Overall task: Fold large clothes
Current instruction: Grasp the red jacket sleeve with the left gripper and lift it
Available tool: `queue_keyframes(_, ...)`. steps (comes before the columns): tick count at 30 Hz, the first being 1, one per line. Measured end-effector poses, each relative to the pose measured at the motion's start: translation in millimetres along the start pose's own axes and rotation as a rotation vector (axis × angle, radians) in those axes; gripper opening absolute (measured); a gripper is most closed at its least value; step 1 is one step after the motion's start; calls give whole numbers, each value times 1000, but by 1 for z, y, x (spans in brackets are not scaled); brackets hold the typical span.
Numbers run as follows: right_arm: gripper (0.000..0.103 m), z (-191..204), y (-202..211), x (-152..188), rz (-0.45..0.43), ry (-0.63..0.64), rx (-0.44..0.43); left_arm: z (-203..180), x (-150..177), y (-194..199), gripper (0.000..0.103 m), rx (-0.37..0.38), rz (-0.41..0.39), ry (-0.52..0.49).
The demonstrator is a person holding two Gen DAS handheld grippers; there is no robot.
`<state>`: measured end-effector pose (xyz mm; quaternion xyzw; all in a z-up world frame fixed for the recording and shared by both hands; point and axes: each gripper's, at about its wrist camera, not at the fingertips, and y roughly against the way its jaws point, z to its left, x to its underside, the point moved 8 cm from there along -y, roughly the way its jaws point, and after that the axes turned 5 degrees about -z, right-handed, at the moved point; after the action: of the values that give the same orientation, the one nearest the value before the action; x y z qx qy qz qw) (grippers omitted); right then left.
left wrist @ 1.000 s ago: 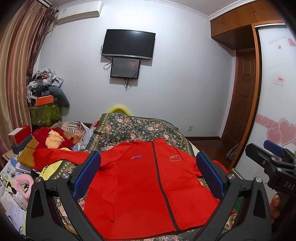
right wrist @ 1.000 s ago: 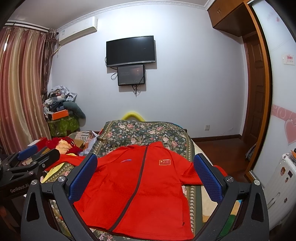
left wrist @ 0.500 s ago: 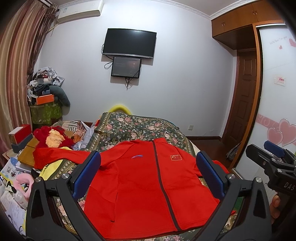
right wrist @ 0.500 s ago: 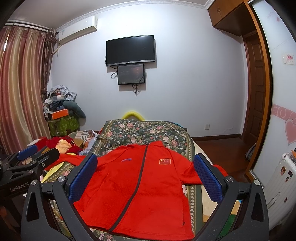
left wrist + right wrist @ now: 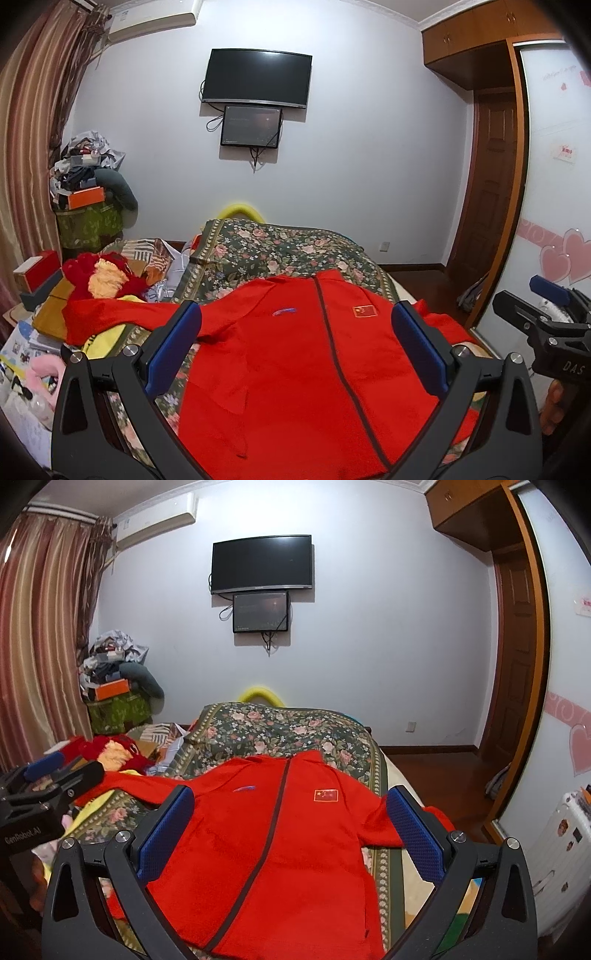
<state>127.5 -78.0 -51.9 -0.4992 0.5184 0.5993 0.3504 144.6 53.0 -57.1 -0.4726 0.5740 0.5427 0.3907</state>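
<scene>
A red zip jacket point(image 5: 295, 369) lies face up and spread flat on a floral bedspread point(image 5: 288, 251), collar toward the far wall, with a dark zipper and a small flag patch. Its left sleeve point(image 5: 118, 317) stretches out over the bed's left side; its right sleeve point(image 5: 384, 823) hangs toward the right edge. My left gripper point(image 5: 295, 347) is open and empty, held above the jacket's near half. My right gripper point(image 5: 291, 827) is open and empty, also above the jacket point(image 5: 266, 849). Each gripper shows at the edge of the other's view.
Piled clothes, boxes and a red plush point(image 5: 99, 277) crowd the bed's left side. A cluttered stack point(image 5: 88, 199) stands by the curtain. A TV point(image 5: 256, 79) hangs on the far wall. A wooden door point(image 5: 487, 192) and a wardrobe point(image 5: 554, 184) are on the right.
Both grippers have shifted very slightly; the view is nearly the same. The jacket has not moved and both grippers stay open.
</scene>
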Motion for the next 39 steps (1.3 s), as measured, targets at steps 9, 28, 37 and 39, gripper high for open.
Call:
queue_keyframes(9,103,4,-52,4,37,44,13,65,0,-64,103,-125,46,-5)
queue_keyframes(28,103,-10,-230,89,491,17,-92,262,132,-228,103,-198,492,361)
queue_keyframes(37,103,-7,-284,134,663,-62,-108,323,166,-251,103,-169,539,658)
queue_keyframes(39,103,-6,-290,140,683,-77,-115,335,168,-256,103,-173,533,673)
